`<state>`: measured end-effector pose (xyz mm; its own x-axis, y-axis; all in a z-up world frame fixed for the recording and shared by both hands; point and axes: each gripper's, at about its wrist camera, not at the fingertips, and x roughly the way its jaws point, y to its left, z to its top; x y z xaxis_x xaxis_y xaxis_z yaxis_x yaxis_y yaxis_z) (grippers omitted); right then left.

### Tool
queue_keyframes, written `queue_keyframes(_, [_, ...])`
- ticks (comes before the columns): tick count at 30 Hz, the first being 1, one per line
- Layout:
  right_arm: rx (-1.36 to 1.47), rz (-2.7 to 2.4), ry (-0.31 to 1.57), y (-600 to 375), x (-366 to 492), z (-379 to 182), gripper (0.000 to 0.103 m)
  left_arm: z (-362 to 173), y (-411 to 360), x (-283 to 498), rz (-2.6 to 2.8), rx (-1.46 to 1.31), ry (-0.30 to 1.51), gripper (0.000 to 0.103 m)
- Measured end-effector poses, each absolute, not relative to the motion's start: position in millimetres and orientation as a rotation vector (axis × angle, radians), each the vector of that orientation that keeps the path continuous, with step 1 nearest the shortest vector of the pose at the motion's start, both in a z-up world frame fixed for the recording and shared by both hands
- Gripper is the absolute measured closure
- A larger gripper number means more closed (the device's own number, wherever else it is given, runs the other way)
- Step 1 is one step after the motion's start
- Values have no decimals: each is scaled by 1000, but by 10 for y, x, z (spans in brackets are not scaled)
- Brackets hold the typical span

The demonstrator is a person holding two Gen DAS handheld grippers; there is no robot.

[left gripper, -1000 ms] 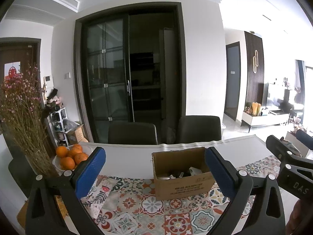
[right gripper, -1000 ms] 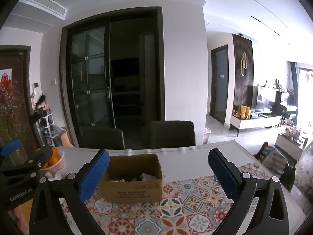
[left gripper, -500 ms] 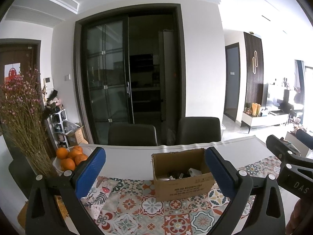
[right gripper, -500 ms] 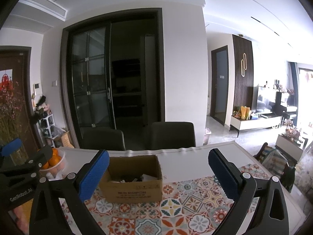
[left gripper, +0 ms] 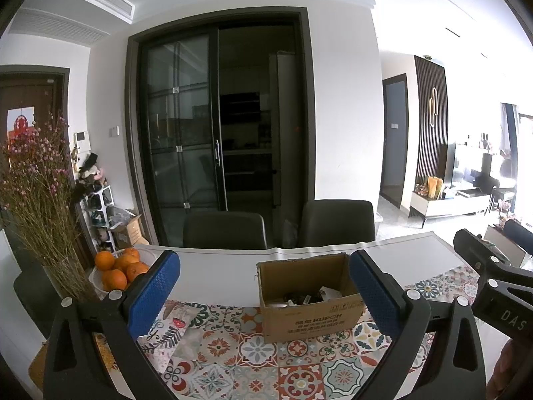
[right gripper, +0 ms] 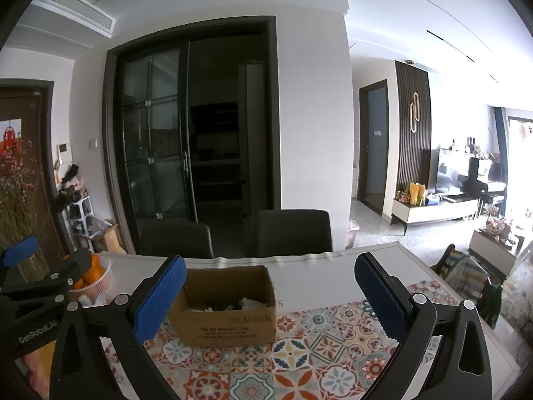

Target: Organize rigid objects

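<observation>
Inside the cardboard box (left gripper: pixel 309 300), most of the contents are sitting too deep in shadow to name: only a jumble of small dark items and a scrap of white (left gripper: pixel 328 291) are showing above the front wall in the left wrist view, and the right wrist view is giving the same murky heap (right gripper: pixel 226 305). The printing on the box front is showing partly legible Latin letters under blurred characters. The left gripper's right finger (left gripper: pixel 376 293) is covering the box's right corner, and the lower edge of both frames is cutting off the gripper bodies.

The box itself is plain brown, open-topped with its flaps out of sight, sitting upright on the patterned tile-print tablecloth (left gripper: pixel 253 350) at the center of the left wrist frame and left of center in the right wrist frame.

The left gripper (left gripper: pixel 265 291) is hanging with its blue pads spread wide, nothing between them. The right gripper (right gripper: pixel 269 296) is likewise gaping wide and carrying nothing. Each is also poking into the other's view at the frame edge.

At the left edge, a bowl of oranges (left gripper: pixel 116 270) is sitting beside dried flowers (left gripper: pixel 36 180); two dark chairs (left gripper: pixel 225 230) are standing behind the table.
</observation>
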<state>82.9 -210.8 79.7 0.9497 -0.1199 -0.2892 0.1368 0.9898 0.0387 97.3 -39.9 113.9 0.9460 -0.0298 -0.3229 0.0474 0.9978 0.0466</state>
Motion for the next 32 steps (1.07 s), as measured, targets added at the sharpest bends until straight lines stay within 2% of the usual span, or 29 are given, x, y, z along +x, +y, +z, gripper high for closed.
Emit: queue_keyframes(32, [60, -131, 288, -2089, 811, 830, 1, 1150, -395, 952, -47, 49, 334, 0])
